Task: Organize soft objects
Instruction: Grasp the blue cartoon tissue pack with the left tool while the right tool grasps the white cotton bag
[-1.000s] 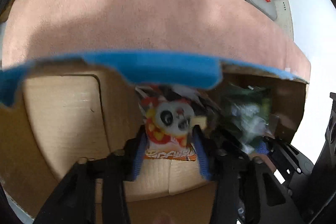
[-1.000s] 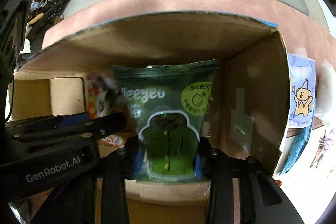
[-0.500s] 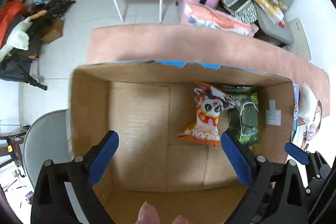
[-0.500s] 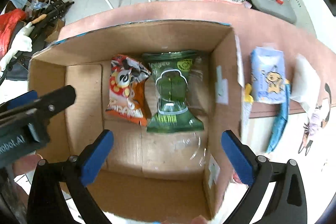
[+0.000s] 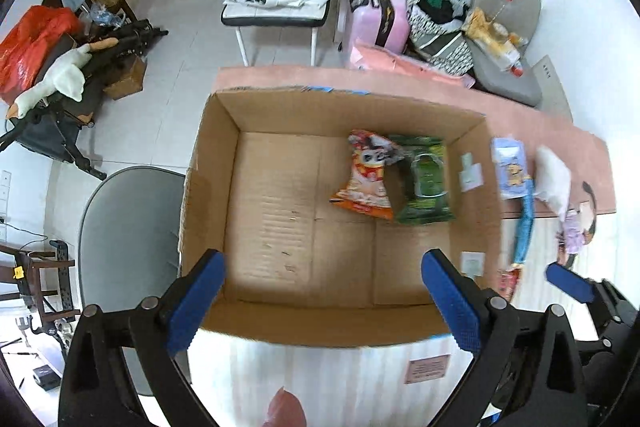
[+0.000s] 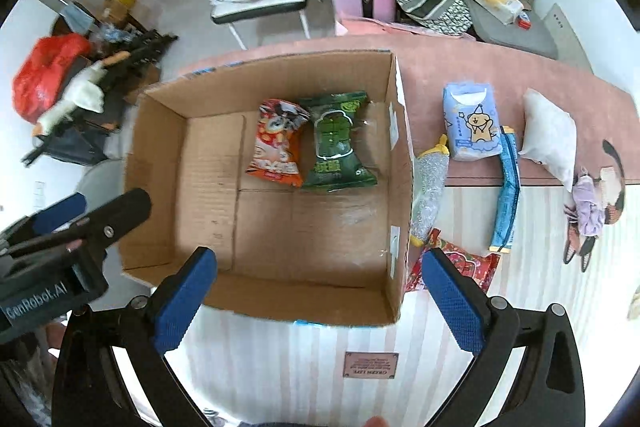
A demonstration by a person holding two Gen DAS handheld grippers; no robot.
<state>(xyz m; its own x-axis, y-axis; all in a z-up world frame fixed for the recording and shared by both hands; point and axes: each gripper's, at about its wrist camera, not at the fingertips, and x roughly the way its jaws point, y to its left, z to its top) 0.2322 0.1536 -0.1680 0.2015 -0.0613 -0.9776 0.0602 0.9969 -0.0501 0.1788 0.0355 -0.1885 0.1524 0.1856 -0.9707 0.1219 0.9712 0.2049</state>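
Left claw (image 5: 322,299) is spread wide with nothing in it, hanging over the near edge of the open brown cardboard box (image 5: 208,187). Inside sit an orange-red snack bag (image 5: 366,179) and a dark green packet (image 5: 424,185), touching, toward the far right.

Right claw (image 6: 320,297) is wide open and empty too, above the box's near wall. Right of the box on the table (image 6: 460,67): a pale blue tissue pack (image 6: 472,121), a white pillow-shaped pouch (image 6: 550,139), and a red patterned packet (image 6: 472,265).

Bright even daylight, soft shadow inside the cardboard box (image 5: 472,227), strong fisheye curvature, black vignetted corners, slight edge blur
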